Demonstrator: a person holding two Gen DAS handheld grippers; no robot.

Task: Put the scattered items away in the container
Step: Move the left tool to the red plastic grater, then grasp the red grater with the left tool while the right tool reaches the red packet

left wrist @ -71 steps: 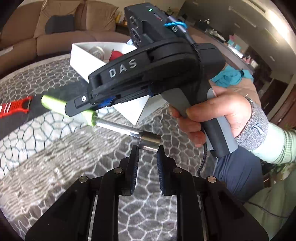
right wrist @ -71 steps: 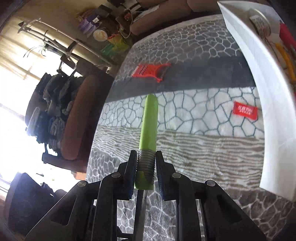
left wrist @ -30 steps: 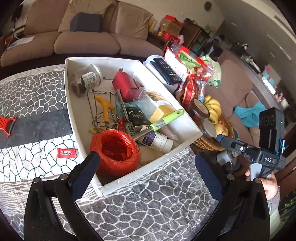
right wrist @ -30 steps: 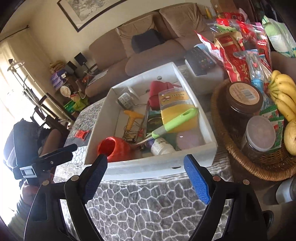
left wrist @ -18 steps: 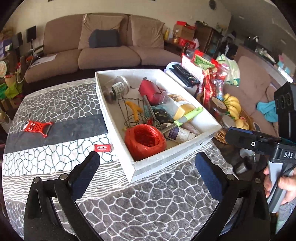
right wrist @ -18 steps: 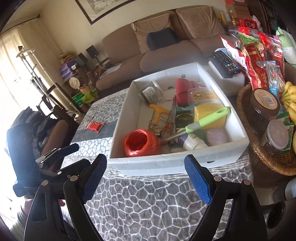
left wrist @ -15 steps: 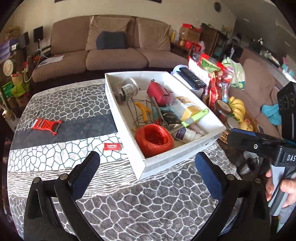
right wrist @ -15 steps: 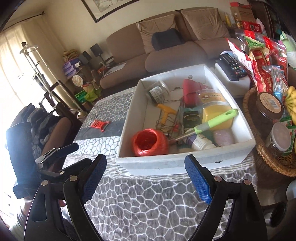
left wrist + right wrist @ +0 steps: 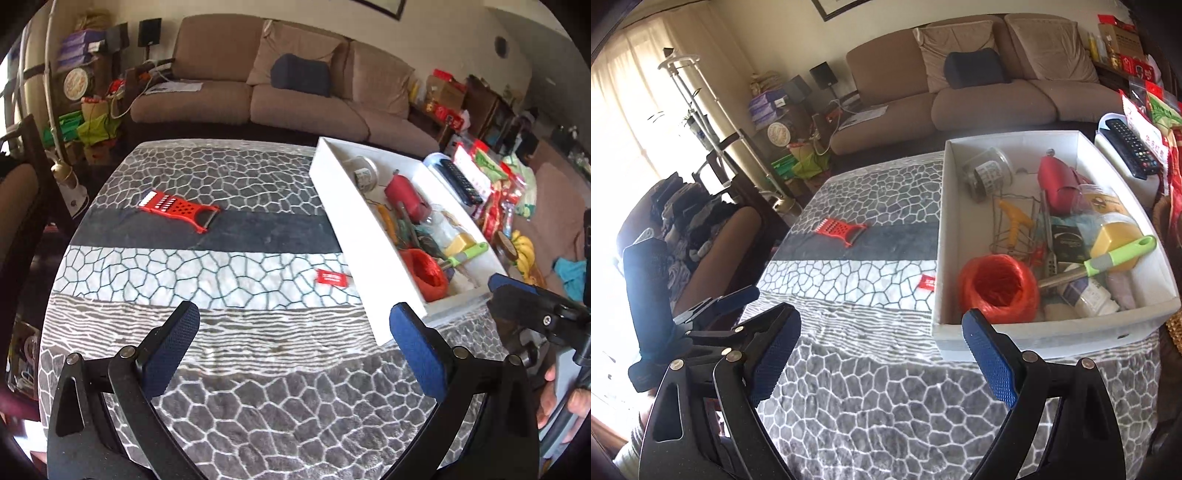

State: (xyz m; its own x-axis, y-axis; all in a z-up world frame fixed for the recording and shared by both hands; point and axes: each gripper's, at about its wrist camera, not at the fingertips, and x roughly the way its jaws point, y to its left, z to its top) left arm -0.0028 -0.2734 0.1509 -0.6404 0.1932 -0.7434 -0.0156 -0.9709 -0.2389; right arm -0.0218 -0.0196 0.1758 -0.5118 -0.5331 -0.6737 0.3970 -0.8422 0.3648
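Observation:
A white box (image 9: 334,192) stands on the right of the patterned table, also in the right wrist view (image 9: 940,236). It holds a red twine ball (image 9: 997,286), a green-handled tool (image 9: 1119,254), a jar and several other items. A red grater (image 9: 177,208) lies flat on the dark stripe at the far left, also in the right wrist view (image 9: 840,229). My left gripper (image 9: 295,343) is open and empty above the near table. My right gripper (image 9: 879,350) is open and empty near the box's front left corner.
A small red label (image 9: 331,277) lies on the cloth beside the box. A remote (image 9: 1130,147), snack bags and a basket with bananas (image 9: 524,251) crowd the right. A sofa (image 9: 295,99) stands behind the table. A chair (image 9: 713,236) stands at the left.
Both grippers have let go of the green-handled tool, which now lies in the box. Both have opened, drawn back and swung left, bringing the red grater into fuller view.

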